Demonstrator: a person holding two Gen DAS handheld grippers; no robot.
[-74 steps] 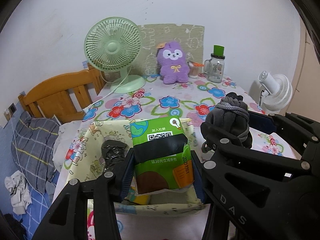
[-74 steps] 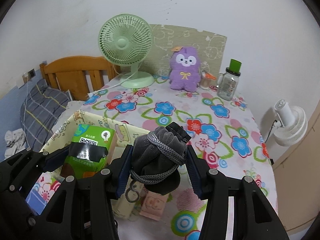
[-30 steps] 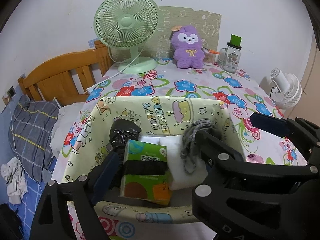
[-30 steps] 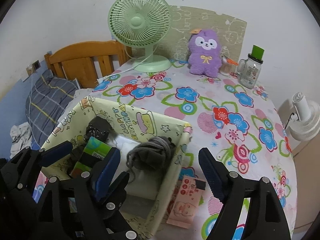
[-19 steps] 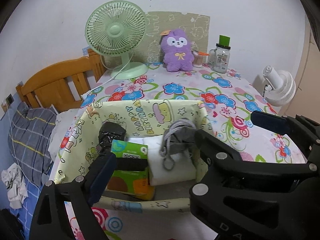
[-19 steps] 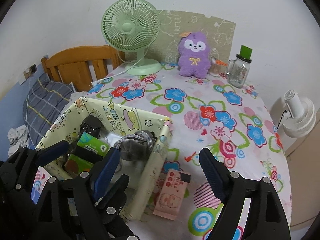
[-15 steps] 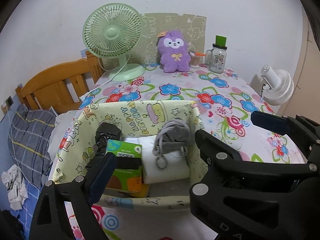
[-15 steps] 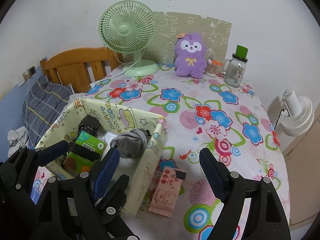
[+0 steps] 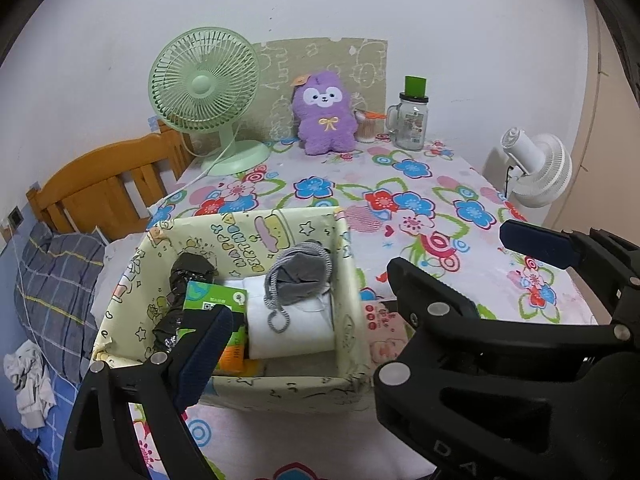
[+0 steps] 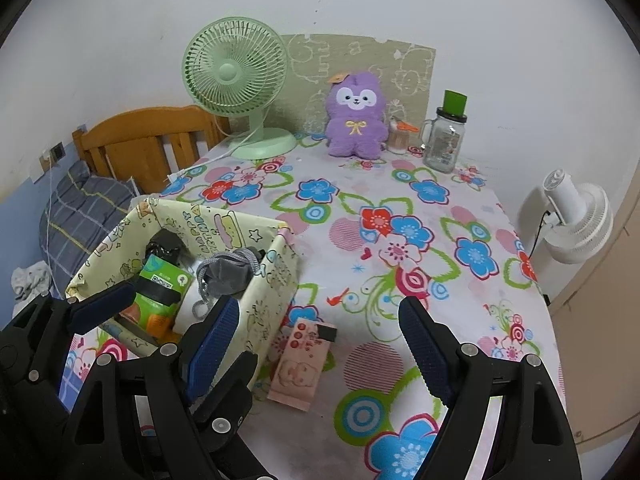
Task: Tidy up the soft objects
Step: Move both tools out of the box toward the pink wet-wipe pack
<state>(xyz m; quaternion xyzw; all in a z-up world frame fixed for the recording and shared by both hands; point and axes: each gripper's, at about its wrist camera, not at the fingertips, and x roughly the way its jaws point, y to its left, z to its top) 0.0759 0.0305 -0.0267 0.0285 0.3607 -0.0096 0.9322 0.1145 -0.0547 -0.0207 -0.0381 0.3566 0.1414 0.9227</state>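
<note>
Both tools hang above the near edge of a flower-patterned tabletop. The right tool has its two blue-padded fingers spread wide with nothing between them; beneath the gap lies a pink packet, flat on the tabletop and just beside the box. The left tool likewise stands apart and empty; of its fingers only the left pad shows clearly in its own view, the other side being masked by the right tool's black frame.

A pale-yellow paper-lined box sits at about 9 o'clock from the right tool. Inside it, the grey drawstring pouch rests on a white folded cloth against the box's right wall; at the pouch's 9 o'clock lies a green carton, and beyond that a crumpled black bag.

At the far, 12 o'clock edge of the tabletop stand a green desk fan, a purple plush toy upright against a beige panel, and a glass jar with a green lid. A white fan stands off the tabletop at 2 o'clock; a wooden bed frame lies at 10 o'clock.
</note>
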